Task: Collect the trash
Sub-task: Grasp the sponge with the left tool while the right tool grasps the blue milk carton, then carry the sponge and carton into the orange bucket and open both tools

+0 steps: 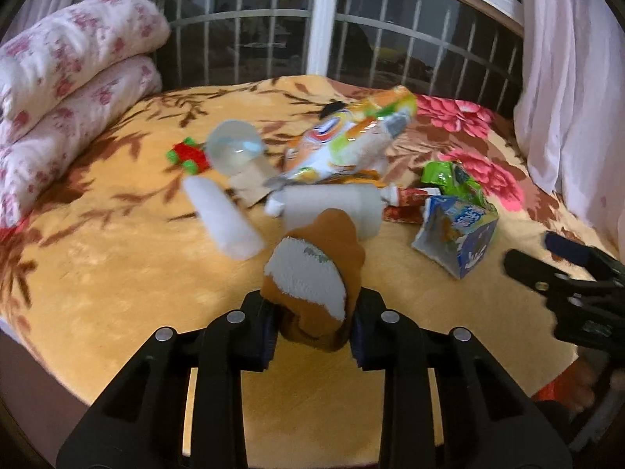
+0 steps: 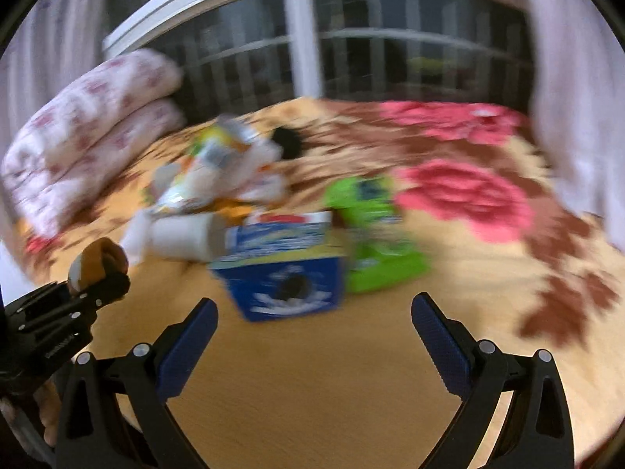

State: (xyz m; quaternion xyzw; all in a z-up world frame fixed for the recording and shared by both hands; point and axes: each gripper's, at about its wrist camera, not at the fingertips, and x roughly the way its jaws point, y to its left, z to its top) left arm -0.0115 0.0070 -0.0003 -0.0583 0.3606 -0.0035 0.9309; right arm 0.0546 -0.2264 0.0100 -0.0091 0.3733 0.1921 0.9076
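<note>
My left gripper (image 1: pixel 314 338) is shut on a brown and white sock (image 1: pixel 312 273) and holds it above the bed; it also shows in the right wrist view (image 2: pixel 95 262). My right gripper (image 2: pixel 314 320) is open and empty, just in front of a torn blue carton (image 2: pixel 285 269), also seen in the left wrist view (image 1: pixel 459 232). Beyond lie a white bottle (image 1: pixel 332 205), an orange and green snack bag (image 1: pixel 347 140), a green wrapper (image 2: pixel 375 230), a white roll (image 1: pixel 222 215) and a clear plastic cup (image 1: pixel 234 144).
The trash lies on a yellow floral blanket (image 1: pixel 117 265) covering the bed. Folded pink floral quilts (image 1: pixel 70 78) are stacked at the far left. A barred window (image 1: pixel 320 31) and white curtains (image 1: pixel 574 78) stand behind the bed. A red and green toy (image 1: pixel 187 154) lies by the cup.
</note>
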